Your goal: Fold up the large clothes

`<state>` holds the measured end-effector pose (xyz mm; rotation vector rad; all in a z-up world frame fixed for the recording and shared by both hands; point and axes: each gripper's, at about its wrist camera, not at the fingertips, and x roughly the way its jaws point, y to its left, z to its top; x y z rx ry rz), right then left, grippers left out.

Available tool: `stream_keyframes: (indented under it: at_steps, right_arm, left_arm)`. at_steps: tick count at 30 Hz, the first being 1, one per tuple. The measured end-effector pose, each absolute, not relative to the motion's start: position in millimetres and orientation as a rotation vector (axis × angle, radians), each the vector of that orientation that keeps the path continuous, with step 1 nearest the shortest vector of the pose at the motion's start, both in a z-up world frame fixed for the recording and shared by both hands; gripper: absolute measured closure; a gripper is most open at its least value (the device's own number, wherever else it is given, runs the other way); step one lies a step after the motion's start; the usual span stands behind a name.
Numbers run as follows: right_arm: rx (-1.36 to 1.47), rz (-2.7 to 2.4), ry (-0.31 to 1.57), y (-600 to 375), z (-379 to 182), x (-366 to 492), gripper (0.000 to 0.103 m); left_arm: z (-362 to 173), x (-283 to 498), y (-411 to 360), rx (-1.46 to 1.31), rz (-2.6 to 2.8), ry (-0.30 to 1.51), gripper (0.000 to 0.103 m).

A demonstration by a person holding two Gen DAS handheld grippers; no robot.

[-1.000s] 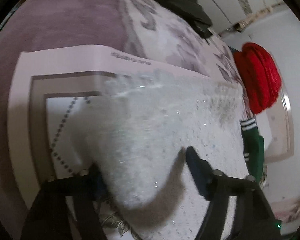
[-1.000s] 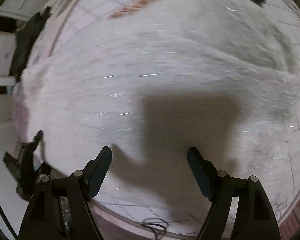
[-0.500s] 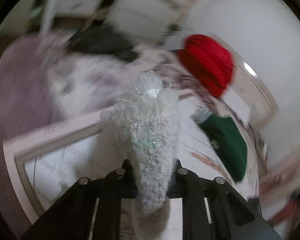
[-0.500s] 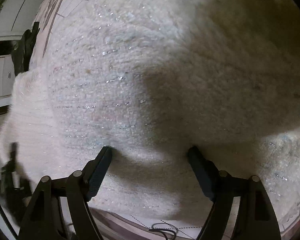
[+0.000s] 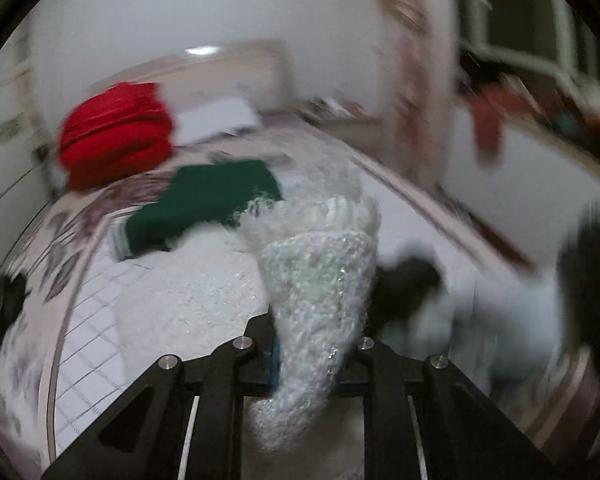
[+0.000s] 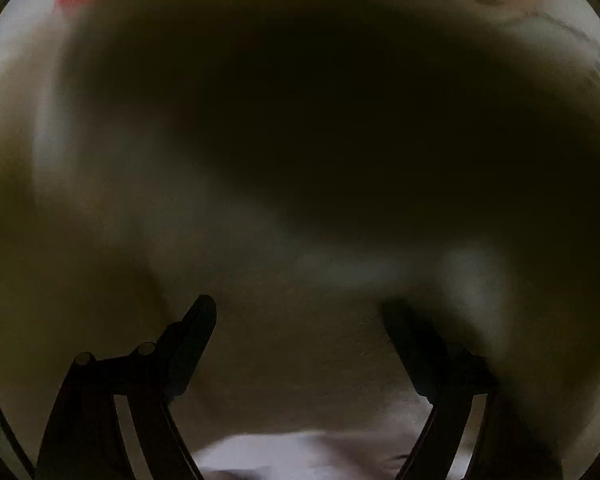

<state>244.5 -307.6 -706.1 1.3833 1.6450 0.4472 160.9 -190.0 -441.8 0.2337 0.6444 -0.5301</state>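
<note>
Fluffy white sweater (image 5: pixel 320 280) is bunching between the left gripper (image 5: pixel 316 344) fingers, which are pinching it; the right gripper (image 6: pixel 300 320) is gaping wide against dim, blurred fabric.

Your left claw (image 5: pixel 314 344) pinches the sweater (image 5: pixel 320 280) above the bed (image 5: pixel 88 344); beyond it lies a folded garment (image 5: pixel 212 200), with a cushion (image 5: pixel 116 136) behind that.

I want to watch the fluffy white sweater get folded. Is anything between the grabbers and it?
No. The left hand-held gripper is shut on the white sweater. The right hand-held gripper is open, and pale fabric, probably the sweater, fills its dark, blurry view.
</note>
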Motion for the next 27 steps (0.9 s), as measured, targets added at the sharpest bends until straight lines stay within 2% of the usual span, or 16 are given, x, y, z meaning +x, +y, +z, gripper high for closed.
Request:
stream_keyframes:
  at_steps: [3, 7, 9, 12, 13, 18, 19, 20, 21, 22, 27]
  right_arm:
    - [1.477, 0.354, 1.584, -368, -703, 220, 0.019]
    - [1.356, 0.269, 1.553, -424, -671, 192, 0.019]
    - [1.204, 0.202, 1.581, -442, -652, 179, 0.019]
    - [1.086, 0.169, 1.583, -447, -632, 169, 0.019]
    - [1.068, 0.171, 1.573, -448, -624, 168, 0.019]
    - [1.074, 0.205, 1.488, -445, -587, 169, 0.019]
    - [1.084, 0.23, 1.471, -443, -579, 173, 0.019]
    - [1.098, 0.269, 1.459, -437, -575, 177, 0.019]
    - [1.103, 0.302, 1.46, -430, -573, 183, 0.018]
    - [1.095, 0.33, 1.474, -421, -574, 191, 0.017]
    - [0.923, 0.432, 1.589, -359, -596, 238, 0.017]
  left_arm:
    - [-472, 154, -201, 0.301, -0.603, 0.717, 0.09]
    - [-504, 137, -224, 0.412, -0.703, 0.807, 0.089]
    - [-513, 136, -227, 0.426, -0.718, 0.831, 0.087]
    - [-512, 148, -221, 0.377, -0.692, 0.876, 0.083]
    - [-508, 152, -219, 0.345, -0.678, 0.895, 0.079]
    - [-485, 166, -200, 0.172, -0.626, 0.98, 0.071]
    - [-479, 165, -195, 0.141, -0.627, 0.978, 0.055]
    - [-471, 162, -189, 0.1, -0.624, 0.981, 0.026]
    - [-467, 160, -188, 0.075, -0.625, 0.982, 0.015]
    - [-458, 155, -181, 0.02, -0.626, 0.972, 0.009]
    - [-444, 146, -158, -0.161, -0.552, 0.997, 0.009]
